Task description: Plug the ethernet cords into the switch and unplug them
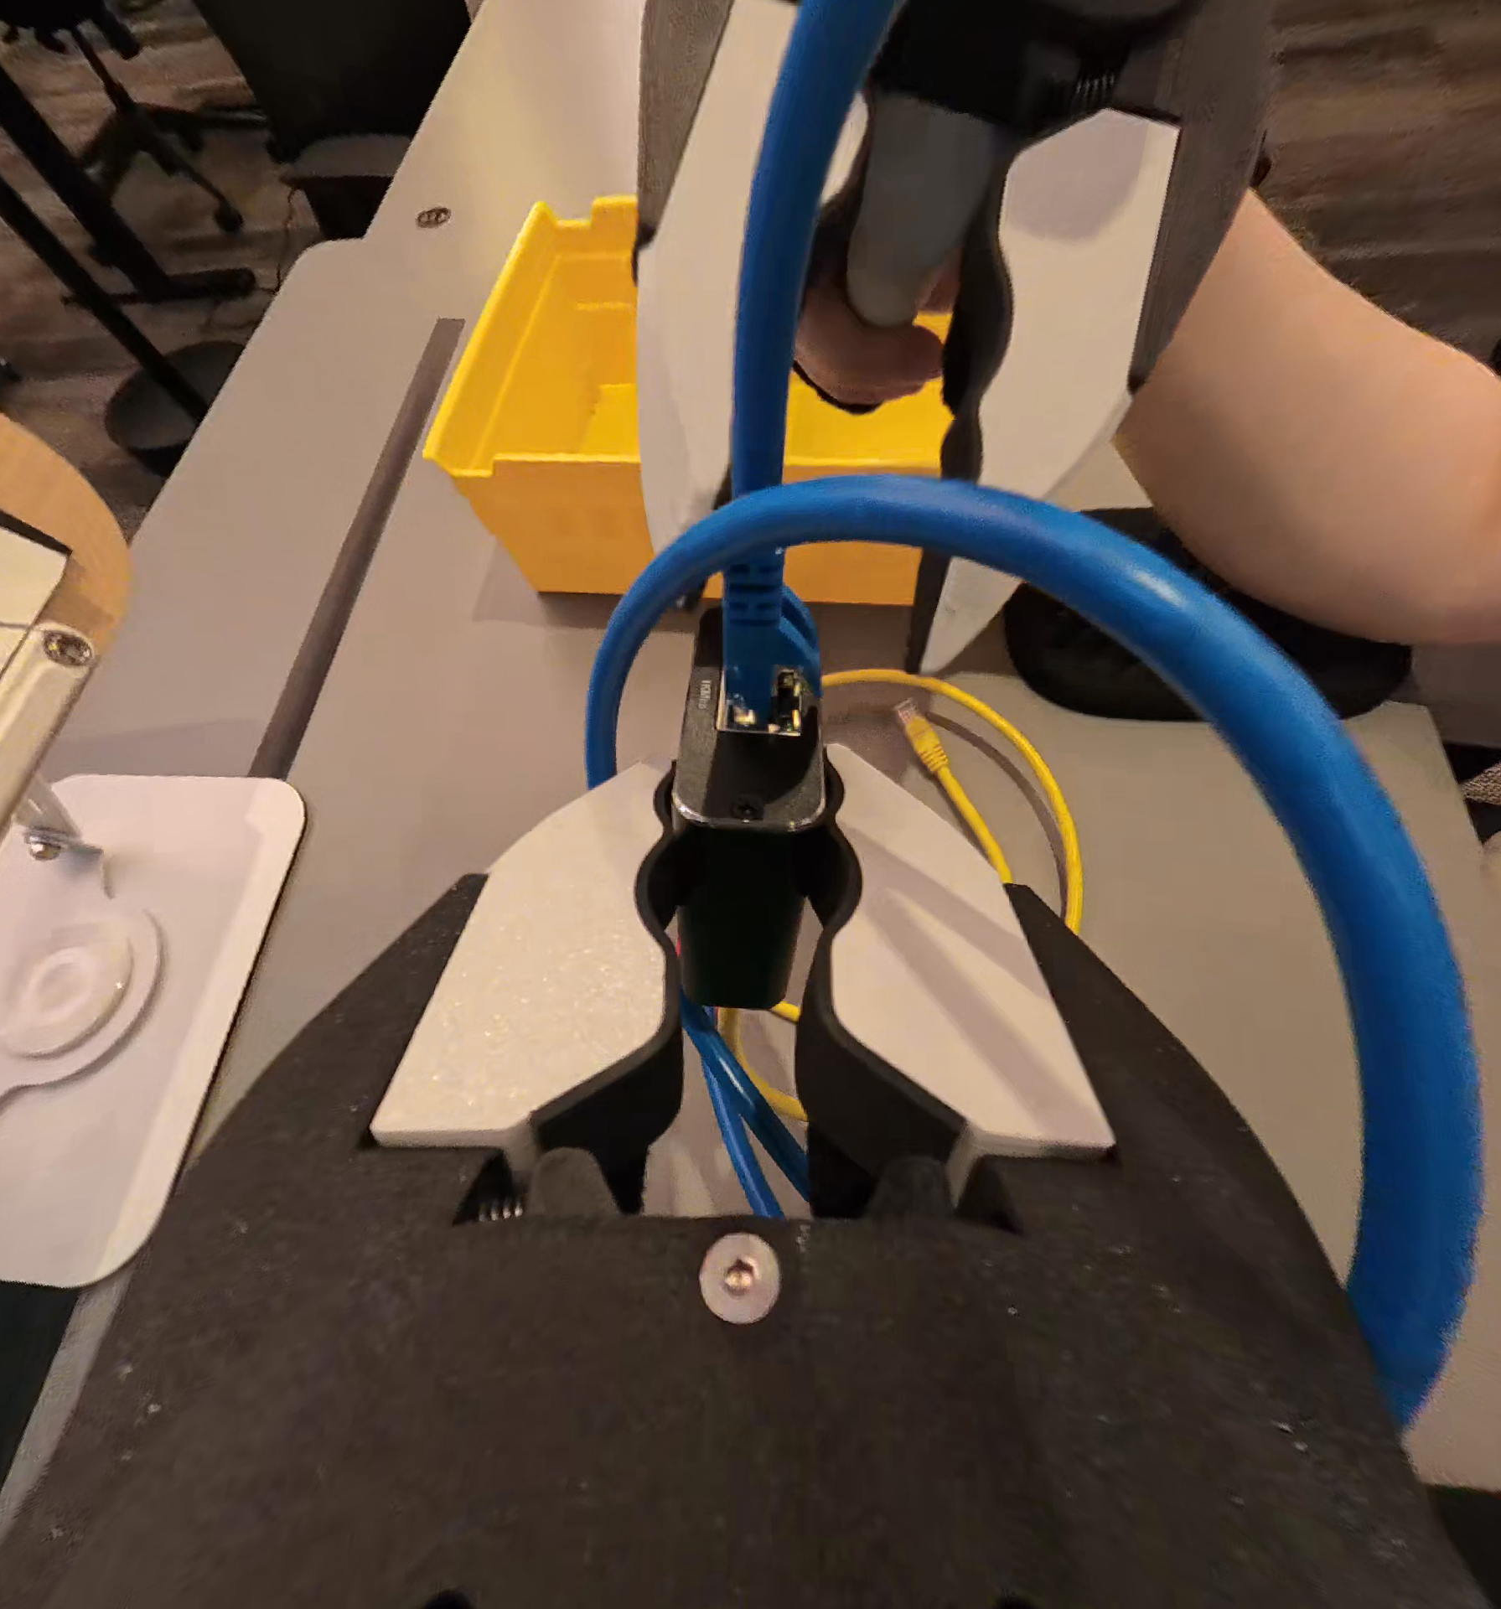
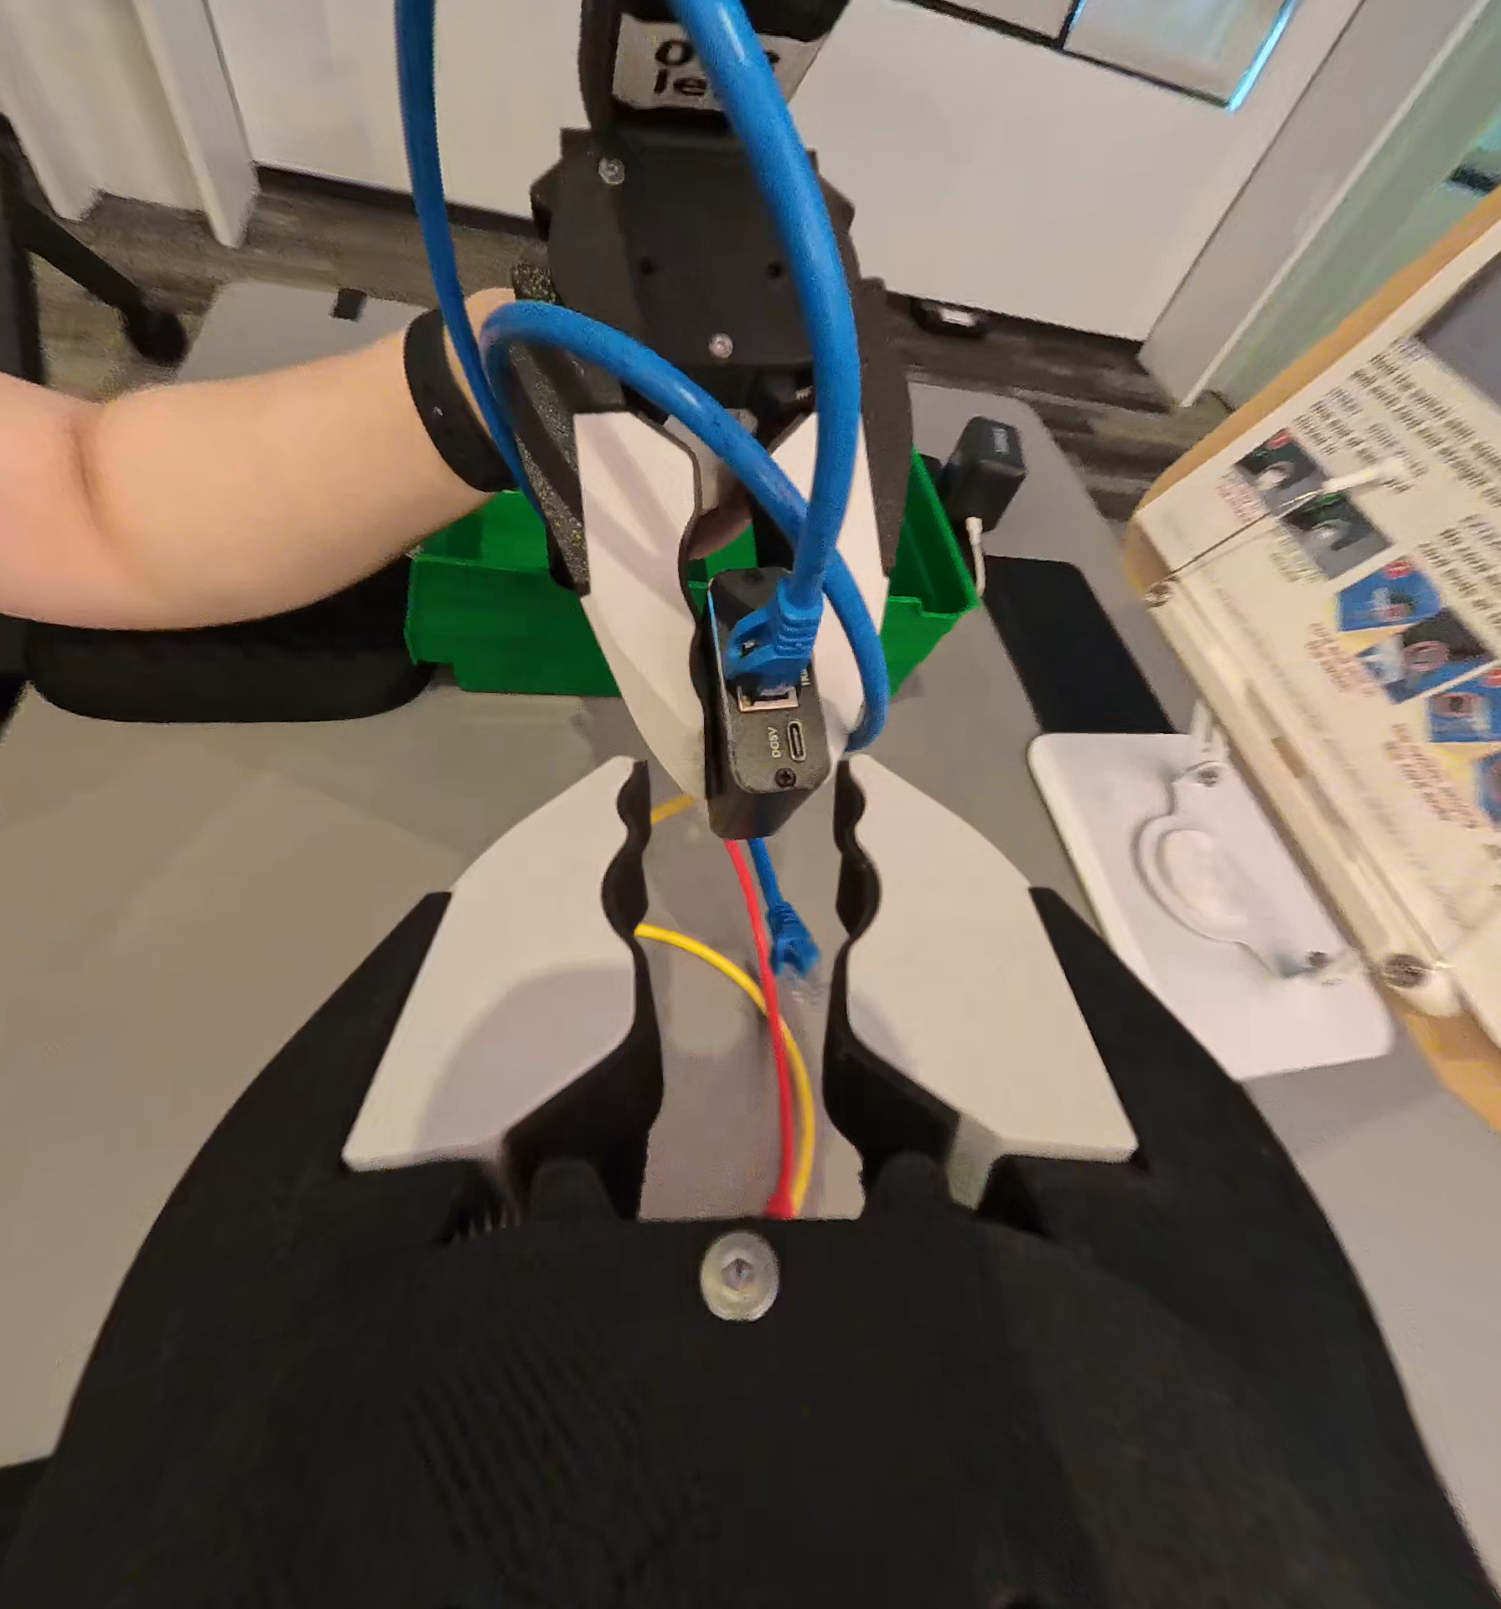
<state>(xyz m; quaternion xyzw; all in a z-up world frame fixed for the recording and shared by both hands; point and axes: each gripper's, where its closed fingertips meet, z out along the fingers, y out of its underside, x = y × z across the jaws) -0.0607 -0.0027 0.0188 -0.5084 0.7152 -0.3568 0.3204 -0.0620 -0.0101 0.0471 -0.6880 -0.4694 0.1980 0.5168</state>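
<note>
My left gripper [image 1: 751, 788] is shut on the small black switch [image 1: 751, 766] and holds it above the grey table [image 1: 485, 740]. A blue ethernet cord [image 1: 1252, 696] loops overhead, and its plug [image 1: 751, 662] sits in one port of the switch. The port beside it looks empty. In the right wrist view the switch [image 2: 768, 740] hangs just beyond my right gripper [image 2: 742, 784], which is open and holds nothing. Its fingertips [image 2: 855, 801] stand to either side of the switch's lower end without touching it. The blue plug [image 2: 794, 622] shows at the switch there too.
On the table lie a yellow cord [image 1: 990, 740], a red cord [image 2: 768, 1001] and a loose blue plug [image 2: 794, 945]. A yellow bin [image 1: 555, 435] and a green bin [image 2: 485, 609] stand nearby. A white stand base [image 2: 1208, 888] carries an instruction sheet [image 2: 1382, 609]. A person's forearm [image 1: 1295, 488] is in view.
</note>
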